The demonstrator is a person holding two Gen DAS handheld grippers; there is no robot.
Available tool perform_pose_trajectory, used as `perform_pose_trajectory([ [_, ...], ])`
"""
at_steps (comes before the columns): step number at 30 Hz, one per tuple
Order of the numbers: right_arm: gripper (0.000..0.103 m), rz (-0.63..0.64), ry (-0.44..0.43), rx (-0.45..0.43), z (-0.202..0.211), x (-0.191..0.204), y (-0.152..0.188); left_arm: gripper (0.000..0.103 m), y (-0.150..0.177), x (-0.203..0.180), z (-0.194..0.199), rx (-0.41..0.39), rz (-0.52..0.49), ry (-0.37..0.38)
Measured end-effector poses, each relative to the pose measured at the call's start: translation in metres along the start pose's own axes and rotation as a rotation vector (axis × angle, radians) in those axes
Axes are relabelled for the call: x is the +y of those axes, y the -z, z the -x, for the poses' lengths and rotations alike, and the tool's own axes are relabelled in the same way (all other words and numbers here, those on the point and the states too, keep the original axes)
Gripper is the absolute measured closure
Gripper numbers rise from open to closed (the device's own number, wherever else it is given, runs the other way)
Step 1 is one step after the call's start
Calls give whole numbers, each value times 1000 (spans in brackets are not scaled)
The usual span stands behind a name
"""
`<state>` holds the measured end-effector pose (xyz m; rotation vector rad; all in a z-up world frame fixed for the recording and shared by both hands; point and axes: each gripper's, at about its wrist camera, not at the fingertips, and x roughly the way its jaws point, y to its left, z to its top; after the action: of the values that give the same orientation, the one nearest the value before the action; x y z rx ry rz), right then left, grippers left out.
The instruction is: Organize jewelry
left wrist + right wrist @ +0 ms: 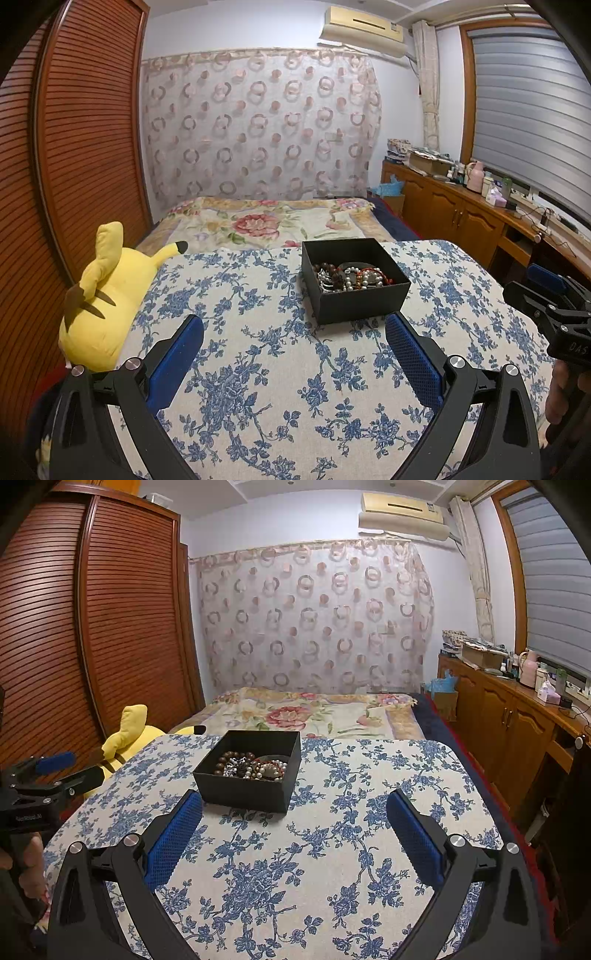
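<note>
A black open box (364, 299) (242, 792) sits on the blue-flowered tablecloth (266, 354) (332, 830). Inside lies a tangle of beaded jewelry (351, 277) (253, 767): brown wooden beads, pearls, red beads. My left gripper (293, 328) hovers open over the cloth, just short of the box and to its left. My right gripper (294, 806) is also open, with the box's near corner beside its left finger (173, 834). Nothing sits between either pair of blue pads. Each gripper shows at the edge of the other's view, the right gripper (550, 295) and the left gripper (55, 771).
A yellow plush toy (107, 295) (129, 734) lies at the table's left edge. Behind the table is a bed with a floral cover (266, 221). A slatted wooden wardrobe (74, 147) stands left; a wooden sideboard (461, 206) with bottles runs along the right wall.
</note>
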<state>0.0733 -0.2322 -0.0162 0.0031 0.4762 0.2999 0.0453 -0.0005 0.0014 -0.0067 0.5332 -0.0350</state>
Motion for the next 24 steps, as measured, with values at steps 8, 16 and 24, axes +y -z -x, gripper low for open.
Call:
perform_pose_trajectory([
  [8, 2, -1, 0, 0, 0, 1, 0, 8, 0, 0, 0, -1, 0, 0],
  [16, 2, 1, -1, 2, 0, 1, 0, 8, 0, 0, 0, -3, -2, 1],
  [24, 2, 0, -1, 1, -1, 2, 1, 8, 0, 0, 0, -2, 2, 2],
])
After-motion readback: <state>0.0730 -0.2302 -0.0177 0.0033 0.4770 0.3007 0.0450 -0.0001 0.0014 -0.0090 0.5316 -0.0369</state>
